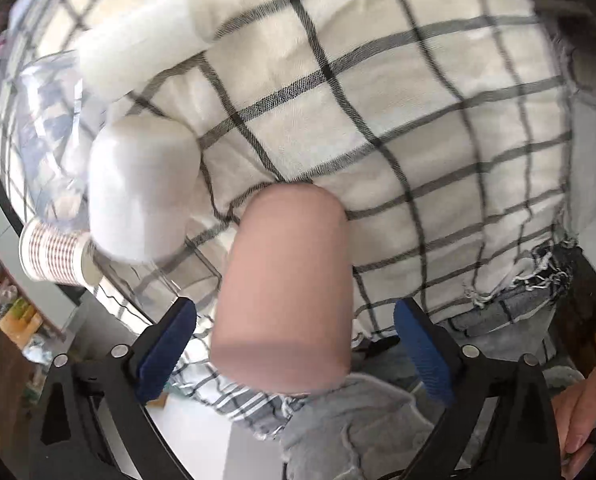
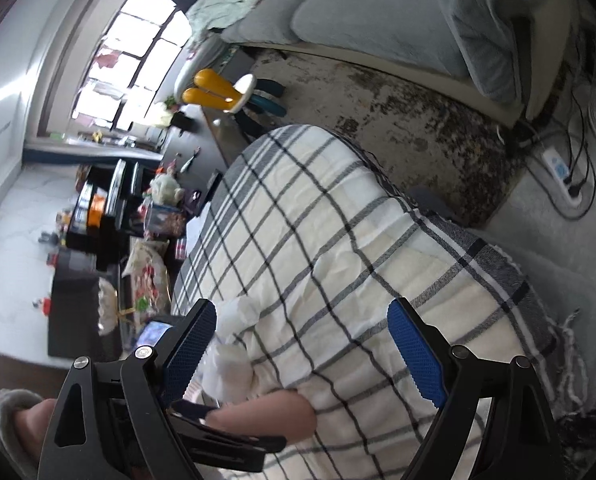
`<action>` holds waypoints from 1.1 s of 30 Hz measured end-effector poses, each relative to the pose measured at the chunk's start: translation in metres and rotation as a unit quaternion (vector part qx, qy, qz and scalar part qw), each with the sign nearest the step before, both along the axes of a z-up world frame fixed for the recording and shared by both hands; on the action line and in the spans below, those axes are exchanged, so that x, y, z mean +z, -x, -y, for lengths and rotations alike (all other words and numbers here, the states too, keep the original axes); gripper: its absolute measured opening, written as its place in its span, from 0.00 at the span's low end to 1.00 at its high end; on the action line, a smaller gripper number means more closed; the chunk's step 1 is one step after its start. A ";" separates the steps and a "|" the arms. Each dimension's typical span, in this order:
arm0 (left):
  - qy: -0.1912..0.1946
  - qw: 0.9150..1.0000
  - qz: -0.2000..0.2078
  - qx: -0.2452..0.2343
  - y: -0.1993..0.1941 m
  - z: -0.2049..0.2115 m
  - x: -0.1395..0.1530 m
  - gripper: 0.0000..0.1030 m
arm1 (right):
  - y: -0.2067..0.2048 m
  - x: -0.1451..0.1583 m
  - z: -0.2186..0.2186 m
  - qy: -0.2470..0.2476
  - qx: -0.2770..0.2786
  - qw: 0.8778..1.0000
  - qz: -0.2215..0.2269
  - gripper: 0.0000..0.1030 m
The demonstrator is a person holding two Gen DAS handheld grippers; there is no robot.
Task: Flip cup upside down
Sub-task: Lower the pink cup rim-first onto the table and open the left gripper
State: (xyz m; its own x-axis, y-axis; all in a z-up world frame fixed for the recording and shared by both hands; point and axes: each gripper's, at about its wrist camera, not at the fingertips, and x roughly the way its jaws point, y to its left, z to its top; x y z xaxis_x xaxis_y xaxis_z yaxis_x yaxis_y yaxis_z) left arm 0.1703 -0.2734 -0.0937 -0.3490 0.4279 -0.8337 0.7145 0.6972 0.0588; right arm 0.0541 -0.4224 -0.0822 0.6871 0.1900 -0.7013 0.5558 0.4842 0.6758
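Up close in the left wrist view, a pink cup [image 1: 283,288] fills the space between the blue-padded fingers [image 1: 165,350] of the left gripper [image 1: 293,356], its closed base toward the lens and its sides blurred; the jaws stand wide apart with a gap visible on either side of the cup, so nothing is clamped, and whether the cup rests on the cloth or merely sits in front of it cannot be told from this angle. Just beyond and to the left, a white cup [image 1: 143,188] lies on a checked tablecloth [image 1: 378,120] of cream with dark grid lines, and a second white cup [image 1: 137,56], badly smeared, sits farther up the cloth. At the left edge a paper cup with a red-brown grid print [image 1: 53,254] pokes out beside crumpled clear plastic wrapping [image 1: 45,128]. The cloth's frayed fringe [image 1: 538,276] hangs at the right, over grey fabric. In the right wrist view, the right gripper [image 2: 304,354] is likewise spread open and empty over the same cloth [image 2: 338,240], with the pink cup [image 2: 269,412] low in the picture beside the black frame of the other tool, and white cups [image 2: 233,364] just behind the left pad. Farther off lie a mottled rug [image 2: 418,120], a grey sofa [image 2: 378,12], a white power strip [image 2: 558,172] with black cables, a yellow-and-white toy [image 2: 221,88] and a bright window [image 2: 129,56].
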 end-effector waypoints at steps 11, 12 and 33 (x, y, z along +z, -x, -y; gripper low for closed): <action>0.178 0.964 0.192 0.046 0.048 -0.060 0.088 0.98 | 0.031 0.067 -0.078 0.151 0.097 0.984 0.005 0.85; 0.192 0.958 0.206 0.054 0.054 -0.068 0.091 0.98 | 0.033 0.072 -0.086 0.167 0.103 0.981 0.006 0.85; 0.306 0.759 0.494 0.293 0.159 -0.257 0.100 0.98 | 0.091 0.085 -0.230 0.423 0.139 0.892 0.072 0.95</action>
State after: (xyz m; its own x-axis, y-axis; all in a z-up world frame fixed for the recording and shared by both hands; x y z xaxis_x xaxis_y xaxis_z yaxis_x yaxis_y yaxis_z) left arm 0.0109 -0.0165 0.0067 0.5946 -0.1317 -0.7932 0.0882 0.9912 -0.0985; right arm -0.0371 -0.1927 0.0025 0.7907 -0.1876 -0.5828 0.2707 0.9609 0.0580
